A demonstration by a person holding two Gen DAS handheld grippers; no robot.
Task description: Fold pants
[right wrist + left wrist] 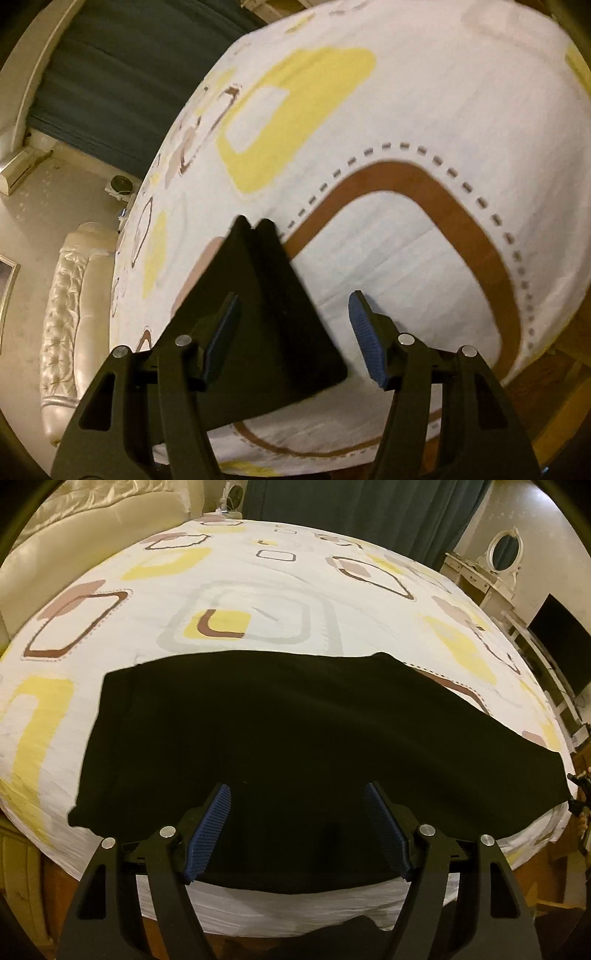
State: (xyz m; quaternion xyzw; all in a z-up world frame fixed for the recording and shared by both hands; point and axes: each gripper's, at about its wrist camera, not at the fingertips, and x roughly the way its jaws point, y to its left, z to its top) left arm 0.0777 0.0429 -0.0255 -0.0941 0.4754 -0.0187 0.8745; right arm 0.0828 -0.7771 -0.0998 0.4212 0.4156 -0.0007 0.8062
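Closest to the left wrist camera, the left gripper (pixel 297 794) has its jaws spread wide over the near edge of the black pants (pixel 258 731), blue ribbed pads (pixel 208 834) on either side, nothing pinched between them. The pants lie flat and spread out across the near part of the bed (pixel 258 572), one long edge running along the bed's front and the far edge cutting across the patterned sheet. The right end tapers off toward the bed's right side.

Over on the right wrist camera, the right gripper (pixel 293 306) is also open, its pads clear of the cloth. A dark pointed end of the pants sits between and just past the left finger (pixel 221 339), lying on the sheet. That view is blurry, so whether the finger touches the fabric I can't tell.

Farther back it's all white sheet with yellow and brown rounded-square print. Beyond the bed: a cream tufted headboard (pixel 92 528) on the left, dark teal curtains (pixel 369 506), a white dresser with an oval mirror (pixel 504 550), and a dark screen (pixel 561 642) on the right.
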